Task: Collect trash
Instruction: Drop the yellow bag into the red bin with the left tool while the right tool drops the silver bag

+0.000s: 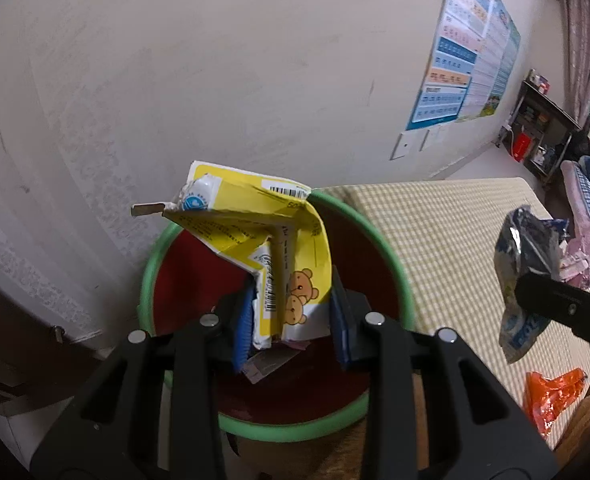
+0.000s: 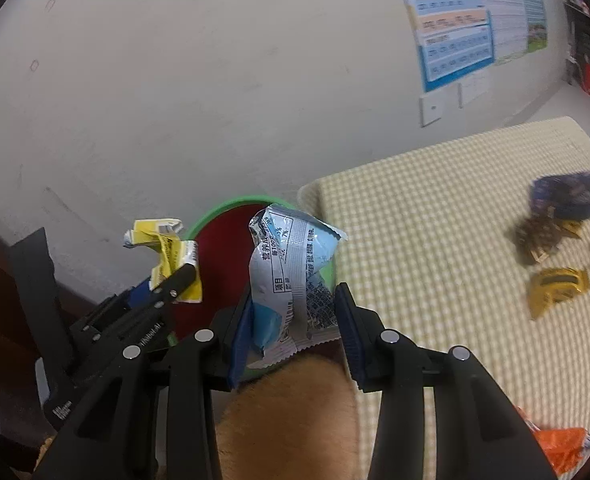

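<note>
Both grippers were loaded and parked at the bin (image 1: 391, 256), a red-lined tub with a green rim sitting beside the checked mattress (image 1: 455, 240).

Left gripper (image 1: 291, 316): jaws part-open with the yellow bear wrapper (image 1: 295, 264) between the blue pads. The left pad looked in contact; the right pad showed a small gap, so I couldn't tell if it was a firm pinch or about to let go. The wrapper sat directly over the bin mouth, its upper end poking past the far rim.

Right gripper (image 2: 295, 324): similar spread, the crumpled silver-blue snack bag (image 2: 291, 276) standing up between the pads. Grip firmness was again unclear. It sat over the near-right edge of the rim, not centred.

How I'd have done the drop:
- Left first. It was already above the opening, so open fully and let it fall; a slight dip would get the tall end clear of the rim.
- Right needed to shift toward the bin's centre before opening, otherwise the bag could catch the rim and tip onto the mattress.
- Stagger the releases; the two tools were close together over one opening.

More litter was left on the mattress: an orange wrapper (image 2: 563, 448), a gold one (image 2: 557, 286), a dark blue pack (image 2: 571, 194) and brown scraps (image 2: 539, 236).
</note>
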Motion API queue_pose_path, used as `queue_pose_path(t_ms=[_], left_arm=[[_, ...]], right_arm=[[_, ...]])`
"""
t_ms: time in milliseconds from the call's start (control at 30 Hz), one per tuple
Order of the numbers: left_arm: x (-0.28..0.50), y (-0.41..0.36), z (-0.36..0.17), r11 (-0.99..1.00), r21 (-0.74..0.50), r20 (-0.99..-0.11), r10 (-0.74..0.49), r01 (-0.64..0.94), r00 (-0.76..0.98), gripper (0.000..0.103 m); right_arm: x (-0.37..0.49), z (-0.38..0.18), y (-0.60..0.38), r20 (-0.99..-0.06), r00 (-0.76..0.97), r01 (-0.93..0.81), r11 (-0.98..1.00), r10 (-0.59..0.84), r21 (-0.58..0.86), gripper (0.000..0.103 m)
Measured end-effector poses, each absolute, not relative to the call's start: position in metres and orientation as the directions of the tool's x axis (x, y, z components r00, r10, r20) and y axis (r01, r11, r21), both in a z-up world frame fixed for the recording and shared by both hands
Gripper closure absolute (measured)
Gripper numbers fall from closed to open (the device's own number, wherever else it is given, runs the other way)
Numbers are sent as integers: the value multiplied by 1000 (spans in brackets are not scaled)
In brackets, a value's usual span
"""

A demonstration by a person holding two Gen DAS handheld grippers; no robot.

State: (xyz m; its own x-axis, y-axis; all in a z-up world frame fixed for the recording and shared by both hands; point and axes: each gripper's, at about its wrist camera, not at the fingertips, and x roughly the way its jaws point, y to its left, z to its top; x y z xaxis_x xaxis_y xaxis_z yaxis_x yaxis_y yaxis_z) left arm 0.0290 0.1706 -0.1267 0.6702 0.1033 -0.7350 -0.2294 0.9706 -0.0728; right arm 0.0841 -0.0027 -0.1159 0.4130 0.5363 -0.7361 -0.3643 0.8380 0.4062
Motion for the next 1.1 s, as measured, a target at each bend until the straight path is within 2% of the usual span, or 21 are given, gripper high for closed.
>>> queue_pose_path(t_ms=[733, 767, 833, 900, 967, 1100], left_arm=[[32, 199, -149, 951, -104, -780, 104, -292, 617, 71], [32, 199, -149, 950, -103, -781, 106, -294, 616, 69], [32, 200, -150, 947, -101, -780, 115, -305, 615, 66], [32, 203, -150, 943, -110, -780, 114, -313, 615, 57], [32, 204, -151, 941, -110, -781, 118, -321, 614, 49], [31, 201, -149, 944, -99, -778, 124, -315, 615, 47]], right_arm=[[112, -134, 52, -755, 312, -405, 799, 578, 444, 63], [112, -134, 52, -753, 312, -404, 798, 579, 447, 62], [112, -134, 51, -747, 317, -402, 796, 585, 452, 53], [111, -133, 50, -740, 326, -399, 795, 588, 457, 48], [110, -131, 48, -737, 332, -398, 796, 588, 456, 47], [107, -126, 42, -729, 342, -395, 794, 594, 462, 47]])
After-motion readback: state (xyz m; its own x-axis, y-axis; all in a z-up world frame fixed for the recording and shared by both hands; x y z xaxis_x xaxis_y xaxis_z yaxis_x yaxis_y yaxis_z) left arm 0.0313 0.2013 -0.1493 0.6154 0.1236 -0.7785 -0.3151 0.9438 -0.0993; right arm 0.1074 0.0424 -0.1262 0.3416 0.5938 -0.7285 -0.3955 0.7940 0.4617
